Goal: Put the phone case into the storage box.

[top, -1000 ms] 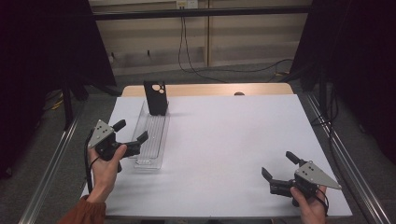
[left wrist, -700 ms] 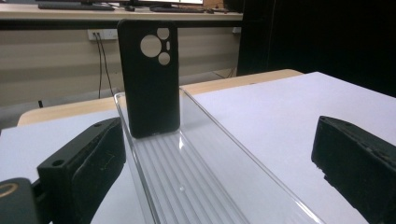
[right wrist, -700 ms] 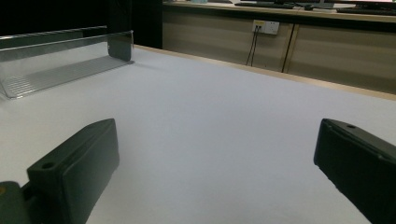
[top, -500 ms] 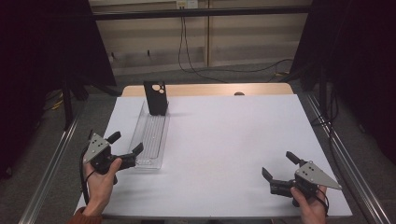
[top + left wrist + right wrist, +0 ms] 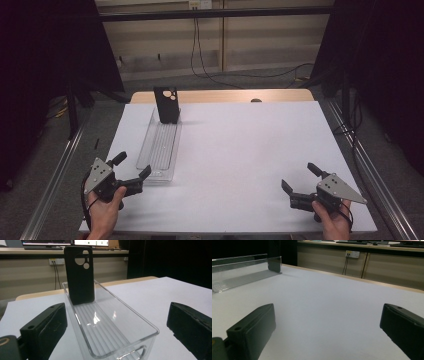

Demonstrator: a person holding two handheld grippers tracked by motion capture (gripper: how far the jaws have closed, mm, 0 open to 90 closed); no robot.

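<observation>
A black phone case point(image 5: 167, 105) is seen standing upright in the far end of a long clear tray point(image 5: 159, 150), leaning against the tray's far wall; this is confirmed in the left gripper view, where the phone case point(image 5: 79, 275) rises at about 12 o'clock beyond the tray point(image 5: 110, 327). On the white table point(image 5: 240, 150), the tray is placed toward 10 o'clock from the table's middle, with its long axis running from near to far.

The left gripper point(image 5: 131, 172) is held at about 8 o'clock on the table, just beside the tray's near end; whether the tray is touched cannot be told. Its jaws are spread wide and nothing is gripped between them, the tray's near corner being framed between the jaws in the left gripper view. The right gripper point(image 5: 299, 177) is held at about 4 o'clock, well apart from the tray, with its jaws likewise spread wide and empty over bare table.

The placing of the case in the tray is judged to be done, as the case is seated and is held by neither gripper. What is left is hard to name from this alone: possibly the tray is to be moved by the left gripper, or the work is complete and both grippers are merely parked at the near edge.
</observation>
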